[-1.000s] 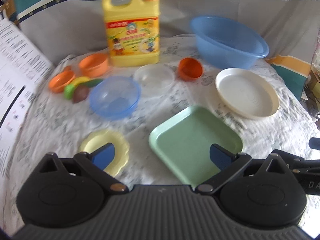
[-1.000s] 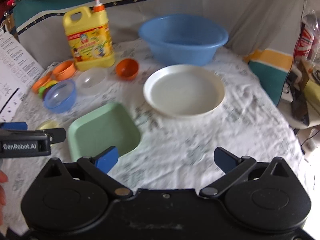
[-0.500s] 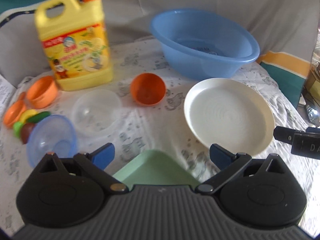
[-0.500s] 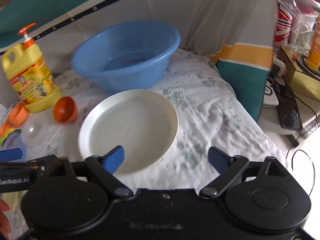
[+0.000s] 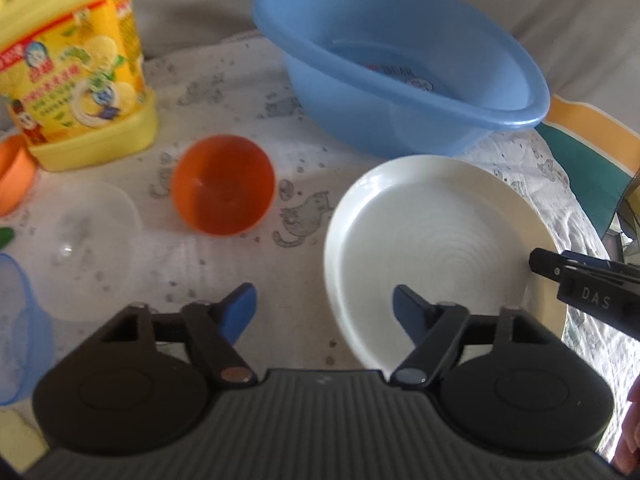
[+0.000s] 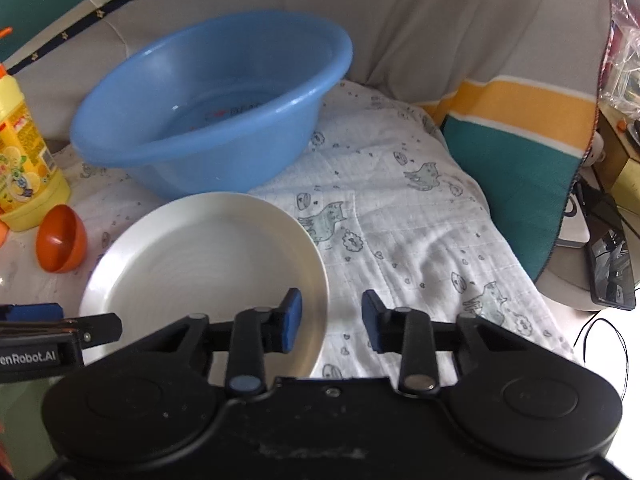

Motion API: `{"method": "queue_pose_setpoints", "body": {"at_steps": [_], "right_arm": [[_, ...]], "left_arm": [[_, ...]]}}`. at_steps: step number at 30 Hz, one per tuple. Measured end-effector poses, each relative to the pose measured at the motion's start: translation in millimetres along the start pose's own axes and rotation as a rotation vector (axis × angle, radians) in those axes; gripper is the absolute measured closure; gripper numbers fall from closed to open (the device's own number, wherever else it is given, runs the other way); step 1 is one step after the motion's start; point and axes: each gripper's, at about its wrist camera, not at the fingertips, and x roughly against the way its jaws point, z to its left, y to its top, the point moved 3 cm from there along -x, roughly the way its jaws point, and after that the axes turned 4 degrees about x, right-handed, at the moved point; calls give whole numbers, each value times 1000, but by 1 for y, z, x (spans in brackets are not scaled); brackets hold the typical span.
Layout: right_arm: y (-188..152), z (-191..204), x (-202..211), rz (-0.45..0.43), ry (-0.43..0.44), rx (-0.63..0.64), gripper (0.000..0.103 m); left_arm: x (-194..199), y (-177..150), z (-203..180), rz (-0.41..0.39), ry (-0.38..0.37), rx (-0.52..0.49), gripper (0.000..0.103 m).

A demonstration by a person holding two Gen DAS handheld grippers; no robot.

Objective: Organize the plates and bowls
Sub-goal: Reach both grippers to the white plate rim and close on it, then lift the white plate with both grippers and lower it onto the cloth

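A round white plate (image 5: 432, 248) lies on the patterned cloth; it also shows in the right wrist view (image 6: 200, 264). My left gripper (image 5: 324, 308) is open, astride the plate's near left rim. My right gripper (image 6: 330, 320) is open but narrowed, its jaws astride the plate's right rim. An orange bowl (image 5: 223, 190) lies tipped to the left of the plate and also shows in the right wrist view (image 6: 60, 238). A clear bowl (image 5: 84, 240) and a blue translucent bowl (image 5: 16, 328) sit further left.
A big blue basin (image 5: 400, 76) stands behind the plate, also in the right wrist view (image 6: 212, 112). A yellow detergent jug (image 5: 76, 64) stands at the back left beside an orange cup (image 5: 14, 172). A striped cushion (image 6: 516, 152) lies on the right.
Both grippers have moved forward to the white plate. The right jaws have narrowed around its right rim; the left jaws have narrowed too. The green square plate has dropped out of view.
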Motion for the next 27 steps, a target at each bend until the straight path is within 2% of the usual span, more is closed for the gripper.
{"method": "queue_pose_setpoints", "body": {"at_steps": [3,5,8,16,27], "right_arm": [[-3,3,-2,-20,7,7,74],[-5,10,2,-33,17,25,85],[-7,19,4,-38,14,46,84],[-20,22,19,-7,33,21,84],[-47,39,93,-44,75,40,84]], "left_arm": [[-3,-3,-3,-13,-3,-16,33],[-4,-4,-8,-21,-11,-40,35],[1,-5,-14,-23,-60,-74,59],[20,-13,-12,-31,-35,-99,65],[85,-39,6,-83,-45,-108,65]]}}
